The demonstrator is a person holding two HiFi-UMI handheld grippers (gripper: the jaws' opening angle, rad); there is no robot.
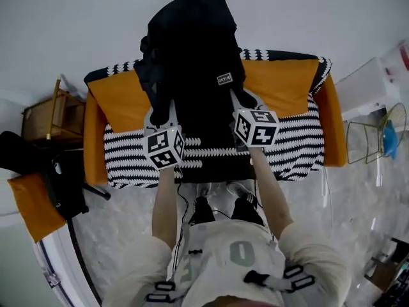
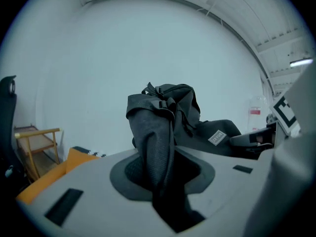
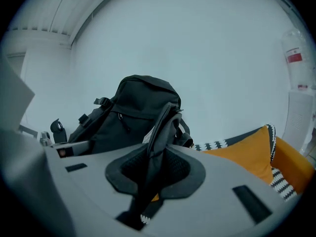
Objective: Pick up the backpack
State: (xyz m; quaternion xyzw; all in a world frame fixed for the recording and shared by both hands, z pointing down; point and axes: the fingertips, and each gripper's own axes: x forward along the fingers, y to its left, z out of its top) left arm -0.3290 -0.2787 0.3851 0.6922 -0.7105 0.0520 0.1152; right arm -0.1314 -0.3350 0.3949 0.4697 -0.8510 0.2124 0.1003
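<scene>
The black backpack hangs lifted above the couch, held by its two shoulder straps. My left gripper is shut on the left strap, which runs down between its jaws in the left gripper view. My right gripper is shut on the right strap, pinched between its jaws in the right gripper view. The bag's body rises beyond both grippers, with a small label on its front. Its bottom is hidden behind my arms.
Below the bag is a couch with orange cushions and a black-and-white zigzag blanket. A wooden rack, a black chair and an orange cushion stand at the left. A wire stand and white cabinet are at the right.
</scene>
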